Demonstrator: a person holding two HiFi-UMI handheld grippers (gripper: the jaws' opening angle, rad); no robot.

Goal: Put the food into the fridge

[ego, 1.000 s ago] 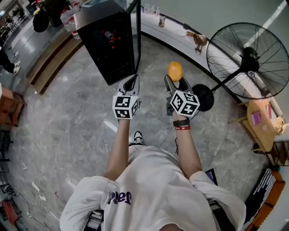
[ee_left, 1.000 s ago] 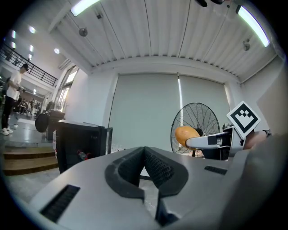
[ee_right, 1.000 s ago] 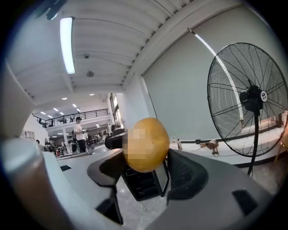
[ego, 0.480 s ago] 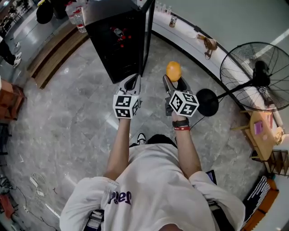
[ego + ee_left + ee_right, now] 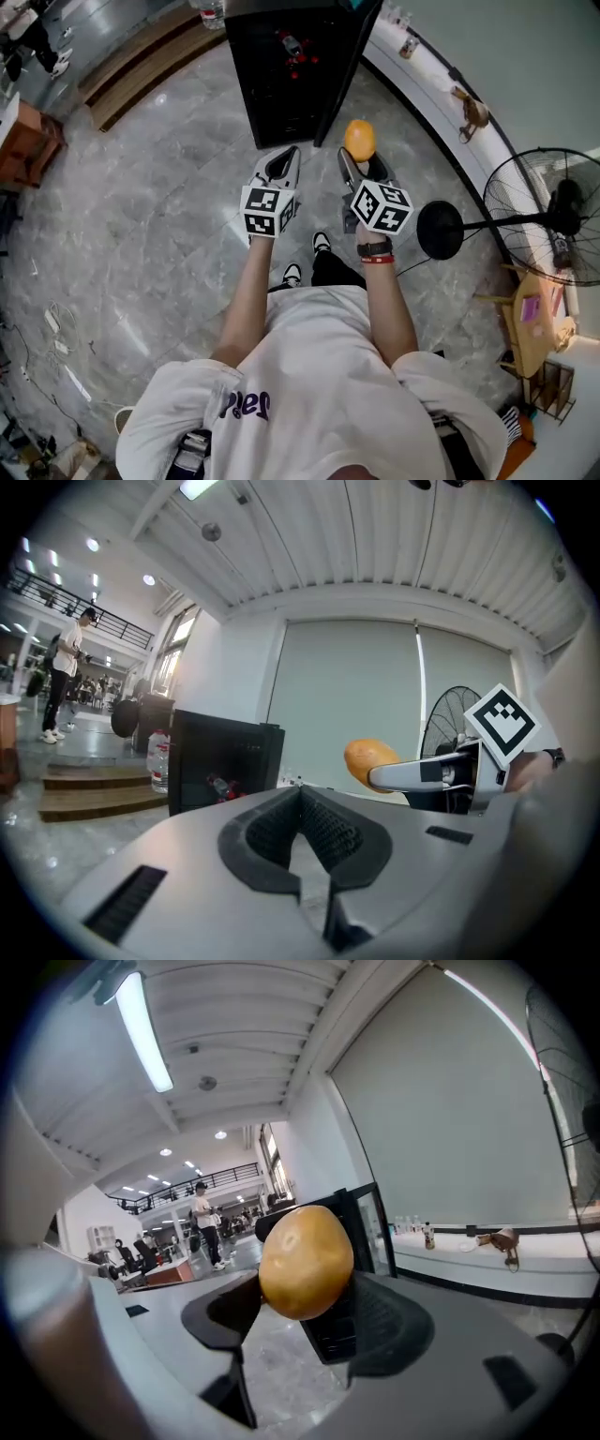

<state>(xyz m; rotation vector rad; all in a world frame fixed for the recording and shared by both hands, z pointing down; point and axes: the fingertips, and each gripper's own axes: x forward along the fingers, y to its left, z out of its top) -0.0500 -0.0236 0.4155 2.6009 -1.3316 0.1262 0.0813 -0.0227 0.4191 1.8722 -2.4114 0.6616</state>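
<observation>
A round yellow-orange piece of food [image 5: 359, 139] sits between the pads of my right gripper [image 5: 361, 157], which is shut on it and held at chest height. In the right gripper view the food [image 5: 305, 1260] fills the gap between the jaws, with the black fridge [image 5: 361, 1215] behind it. The fridge [image 5: 291, 66] stands just ahead, its glass door [image 5: 349, 70] swung open on the right and red items on a shelf. My left gripper [image 5: 281, 167] is beside the right one, shut and empty; its pads [image 5: 323, 827] meet. From there the fridge [image 5: 225, 761] is ahead on the left.
A big standing fan [image 5: 553, 216] with a round base [image 5: 441, 228] is at the right. A curved white ledge [image 5: 441, 89] with small bottles runs behind it. Wooden steps [image 5: 141, 56] lie at the left, a water bottle [image 5: 159, 761] by the fridge, a person [image 5: 66, 672] far off.
The fridge has come nearer and more to the centre as the person walked toward it; the fan slid to the right. Both grippers keep their pose, the food still held.
</observation>
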